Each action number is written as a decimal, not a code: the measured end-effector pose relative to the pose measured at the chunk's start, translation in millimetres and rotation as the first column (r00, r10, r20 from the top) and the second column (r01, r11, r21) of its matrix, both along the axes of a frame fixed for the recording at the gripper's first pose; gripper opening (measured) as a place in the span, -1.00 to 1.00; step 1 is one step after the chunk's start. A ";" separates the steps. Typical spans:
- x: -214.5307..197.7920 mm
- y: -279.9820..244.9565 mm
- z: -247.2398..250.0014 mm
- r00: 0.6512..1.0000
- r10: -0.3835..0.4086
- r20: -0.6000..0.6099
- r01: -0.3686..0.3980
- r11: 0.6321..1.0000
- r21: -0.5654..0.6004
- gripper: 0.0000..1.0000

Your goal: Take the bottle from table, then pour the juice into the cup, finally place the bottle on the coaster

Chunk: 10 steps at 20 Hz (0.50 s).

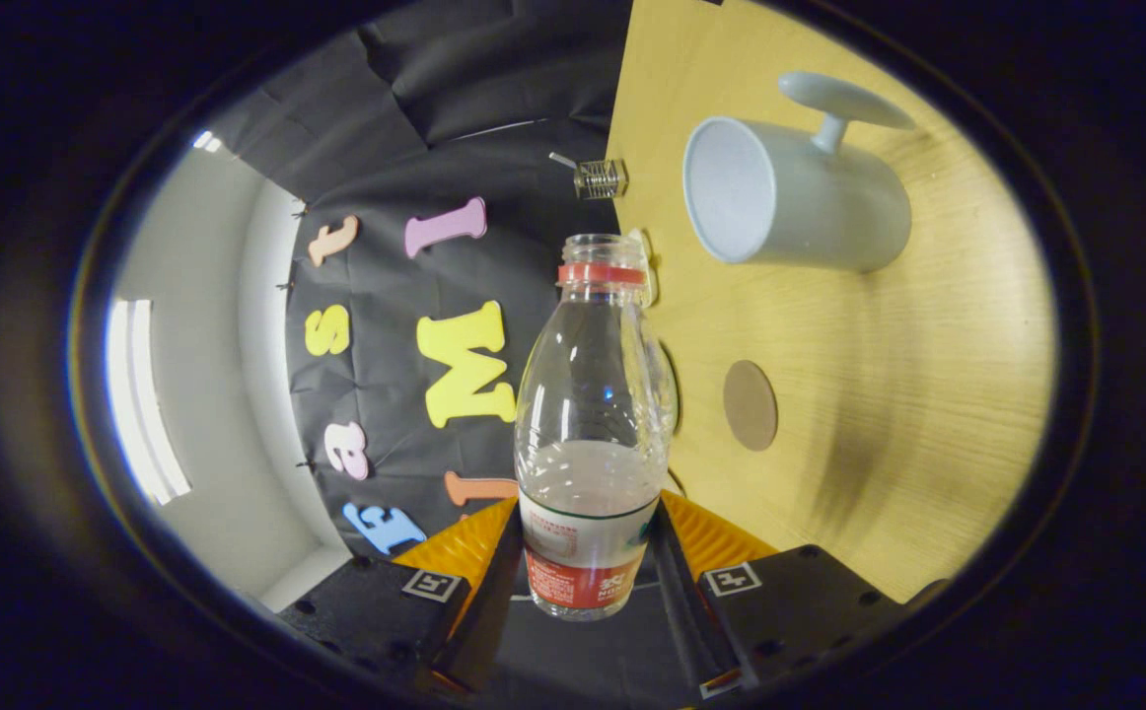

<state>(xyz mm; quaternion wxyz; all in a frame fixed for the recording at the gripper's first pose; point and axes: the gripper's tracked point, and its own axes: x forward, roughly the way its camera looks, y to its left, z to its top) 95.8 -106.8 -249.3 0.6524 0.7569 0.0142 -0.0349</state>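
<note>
My gripper [590,552] is shut on a clear plastic bottle [593,424], both fingers pressing its labelled lower part. The bottle has no cap, a red ring at its neck, and clear liquid in its lower half. The whole view is rolled about a quarter turn, so the wooden table [889,414] stands like a wall beside the bottle. A pale grey cup [795,192] with a handle stands on that table beyond the bottle's mouth, its opening facing the bottle. A round brown coaster [751,404] lies on the table, nearer to me than the cup.
A small clear ridged object [601,178] sits at the table's far edge by the black cloth wall. A white wall with a bright light strip [144,394] lies beyond the cloth.
</note>
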 end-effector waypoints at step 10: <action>3.7 -4.9 7.9 1.000 -0.009 0.004 0.009 0.999 0.045 0.49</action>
